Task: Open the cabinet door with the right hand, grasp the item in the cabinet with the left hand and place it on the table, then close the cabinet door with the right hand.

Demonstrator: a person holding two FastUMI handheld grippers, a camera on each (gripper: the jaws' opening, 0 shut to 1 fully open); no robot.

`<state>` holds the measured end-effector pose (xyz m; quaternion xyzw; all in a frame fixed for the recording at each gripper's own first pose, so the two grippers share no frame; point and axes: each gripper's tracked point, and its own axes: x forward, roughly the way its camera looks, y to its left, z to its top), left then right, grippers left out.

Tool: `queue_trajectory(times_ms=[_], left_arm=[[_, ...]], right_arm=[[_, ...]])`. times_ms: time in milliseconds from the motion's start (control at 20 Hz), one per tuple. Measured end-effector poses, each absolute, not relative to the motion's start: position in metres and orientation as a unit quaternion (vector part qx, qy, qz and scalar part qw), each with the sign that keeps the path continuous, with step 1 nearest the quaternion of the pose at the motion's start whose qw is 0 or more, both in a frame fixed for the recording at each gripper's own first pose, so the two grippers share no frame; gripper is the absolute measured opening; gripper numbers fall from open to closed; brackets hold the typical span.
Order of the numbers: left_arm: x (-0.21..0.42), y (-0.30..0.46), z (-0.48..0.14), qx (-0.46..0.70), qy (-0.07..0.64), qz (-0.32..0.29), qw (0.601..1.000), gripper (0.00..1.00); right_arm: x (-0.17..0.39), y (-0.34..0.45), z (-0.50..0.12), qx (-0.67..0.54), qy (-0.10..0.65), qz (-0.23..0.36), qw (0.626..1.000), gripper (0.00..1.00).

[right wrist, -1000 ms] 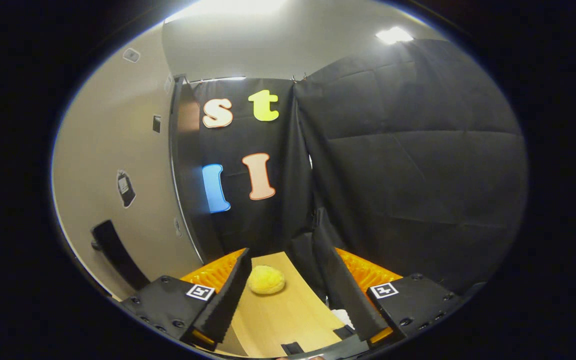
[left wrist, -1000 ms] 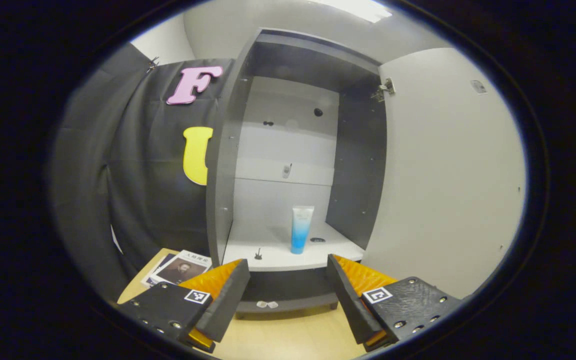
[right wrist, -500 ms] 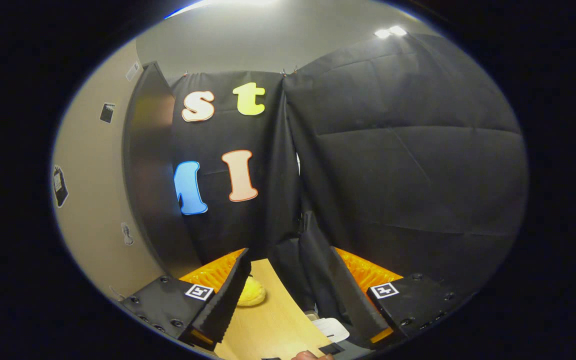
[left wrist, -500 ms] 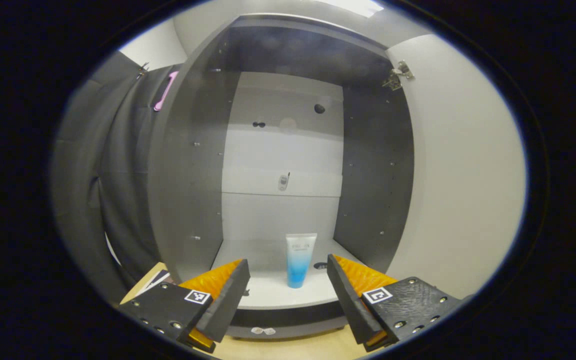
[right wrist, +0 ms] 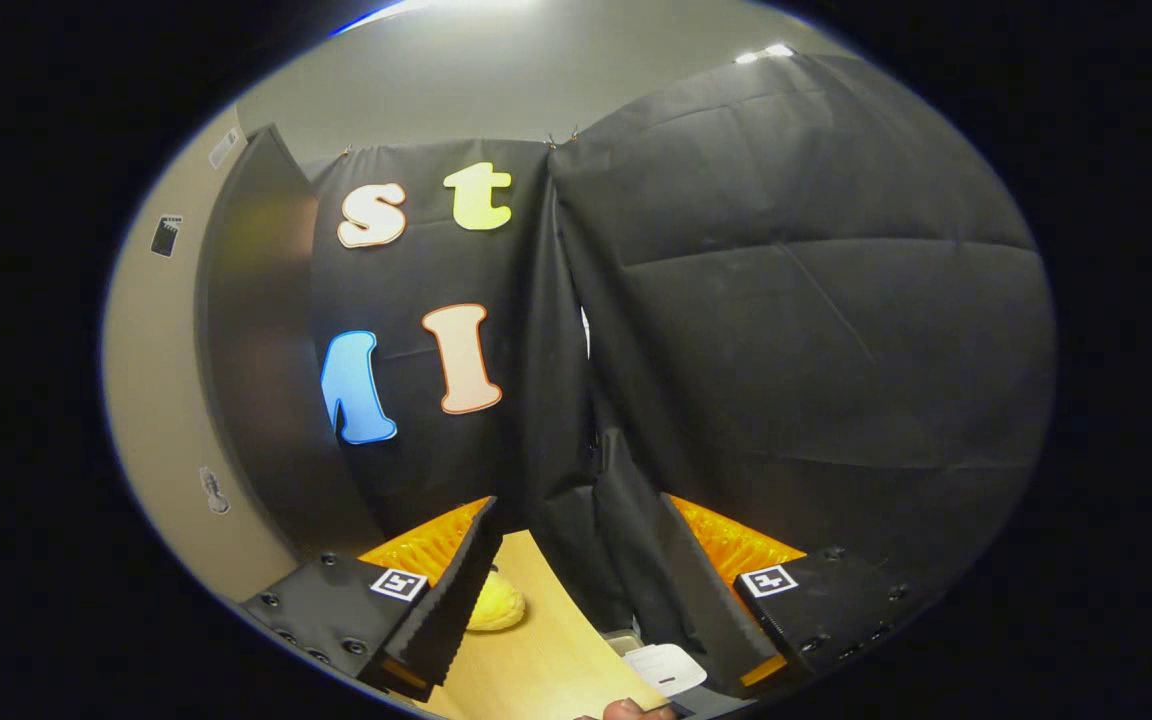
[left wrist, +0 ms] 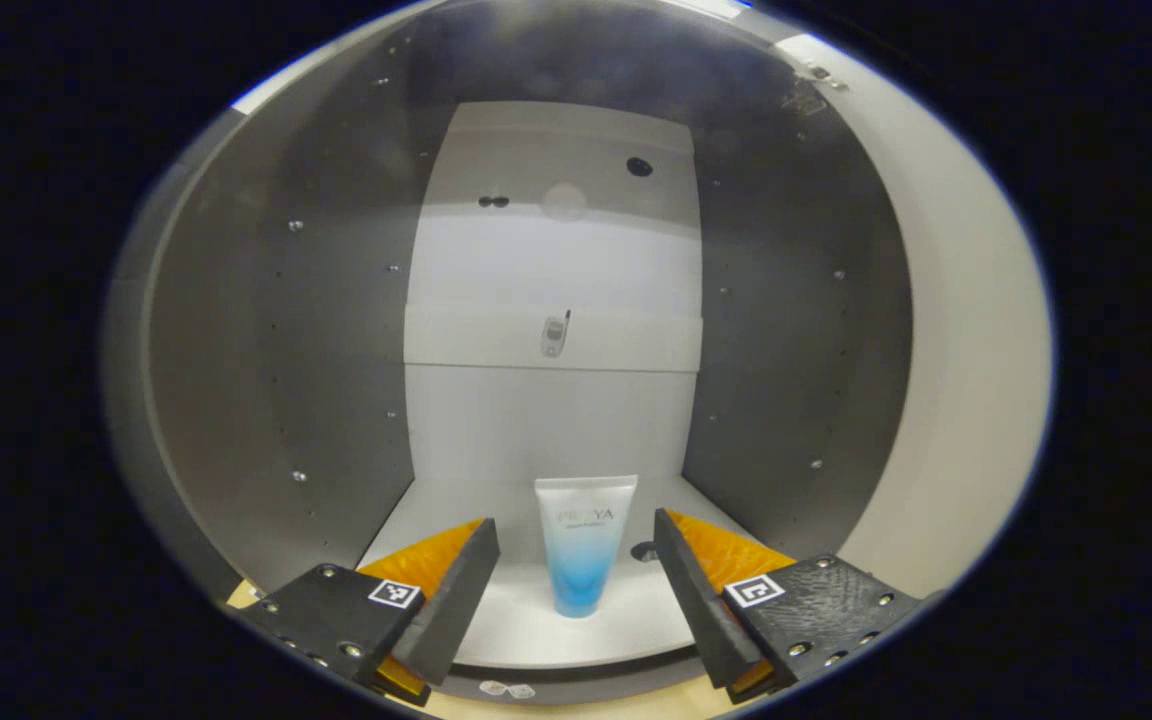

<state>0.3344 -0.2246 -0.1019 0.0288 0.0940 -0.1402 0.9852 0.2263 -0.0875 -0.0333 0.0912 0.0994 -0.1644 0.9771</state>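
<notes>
Left hand-held gripper (left wrist: 576, 590) points into the open cabinet (left wrist: 276, 350), its two fingers spread wide with nothing between them touching either one. Straight ahead of it, between the fingers and a little beyond their tips, a tube (left wrist: 584, 545) stands upright on its cap on the white shelf (left wrist: 536, 630) that forms the cabinet's floor. The tube is pale at the top and blue toward the bottom, and it stands apart from both fingers. Just to the right of the tube's base, near the right finger, a small dark round spot (left wrist: 644, 551) lies on the shelf. Beyond the tube rises the cabinet's white back panel (left wrist: 556, 260), with dark side walls to the left and right of the gripper. Past the right wall, the pale inner face of the open door (left wrist: 966, 340) shows. Below the fingers, a strip of the wooden bench (left wrist: 576, 705) shows under the cabinet's front edge.

Right hand-held gripper (right wrist: 576, 590) faces the black cloth wall (right wrist: 786, 330), its fingers also wide apart and holding nothing. To its left stands the dark edge of the door (right wrist: 256, 370), with a pale wall farther left. Beside the left finger, partly hidden by it, a yellow rounded thing (right wrist: 496, 608) lies on the bench (right wrist: 546, 660). Nearer the right finger, low down, a small white object (right wrist: 664, 668) sits at the bench's edge.
</notes>
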Motion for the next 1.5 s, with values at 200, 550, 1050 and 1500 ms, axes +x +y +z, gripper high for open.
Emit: queue_trajectory(times_ms=[200,550,1050,1500], left_arm=[[0.355,-0.234,-0.115,0.048,0.093,-0.121,0.987,0.92],[0.365,-0.233,-0.123,0.027,0.098,-0.108,0.989,0.72],[0.348,-0.219,-0.109,-0.007,0.094,-0.109,0.99,0.55],[0.304,-0.197,-0.067,0.006,0.069,-0.135,0.988,0.53]], right_arm=[[0.228,-0.094,-0.04,0.094,0.109,-0.167,0.975,0.98],[0.232,-0.103,-0.046,0.1,0.113,-0.173,0.973,0.98],[0.245,-0.096,-0.051,0.098,0.115,-0.151,0.977,0.98],[0.241,-0.086,-0.05,0.106,0.109,-0.14,0.978,0.92]])
